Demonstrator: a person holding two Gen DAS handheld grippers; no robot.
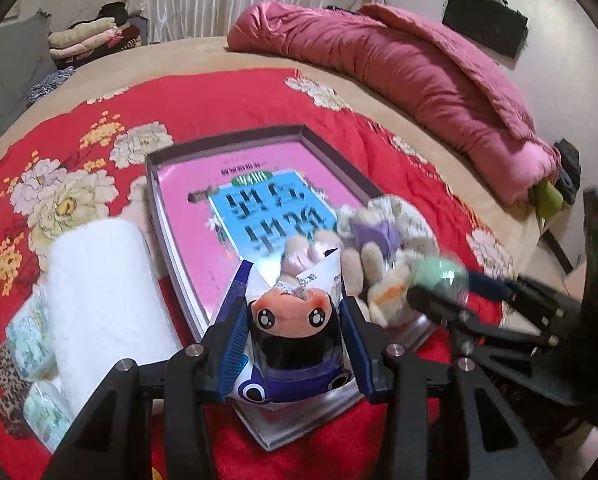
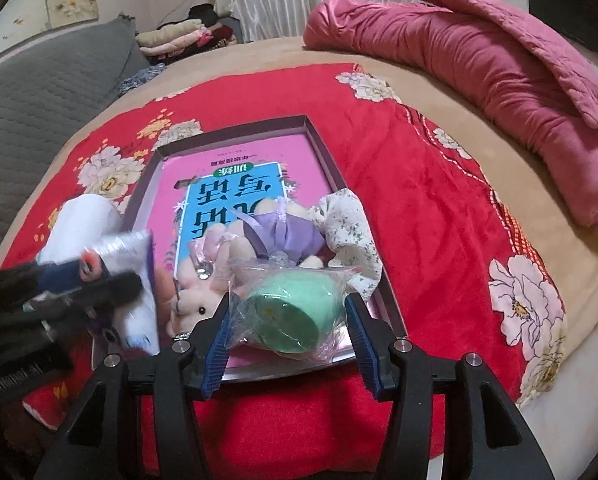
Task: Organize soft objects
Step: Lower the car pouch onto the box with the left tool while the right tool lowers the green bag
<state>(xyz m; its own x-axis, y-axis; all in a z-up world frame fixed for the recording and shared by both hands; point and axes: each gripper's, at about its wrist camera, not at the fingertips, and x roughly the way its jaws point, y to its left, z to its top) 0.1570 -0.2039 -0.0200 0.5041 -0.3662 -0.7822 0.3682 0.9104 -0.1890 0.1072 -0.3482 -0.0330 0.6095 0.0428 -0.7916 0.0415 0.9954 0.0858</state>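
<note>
A bagged orange-faced plush doll [image 1: 291,320] is gripped by the left gripper [image 1: 295,344] and a plastic-wrapped green foam ball [image 2: 295,312] sits between the right gripper [image 2: 287,336] jaws over the shallow grey-rimmed box [image 2: 319,148]; release judged next.

Left gripper [image 1: 295,336] angled steeply downward, 2 blue-padded fingers [image 1: 233,344] pressed against both sides of a packaged doll [image 1: 295,320], holding it. Right gripper [image 2: 287,320] tilted down at a similar slant, jaws spread around a bagged green toy [image 2: 295,312], pads at the wrapper's edges; firm clamping impossible to tell. Seen from the left wrist, right gripper close alongside, blurred.
</note>
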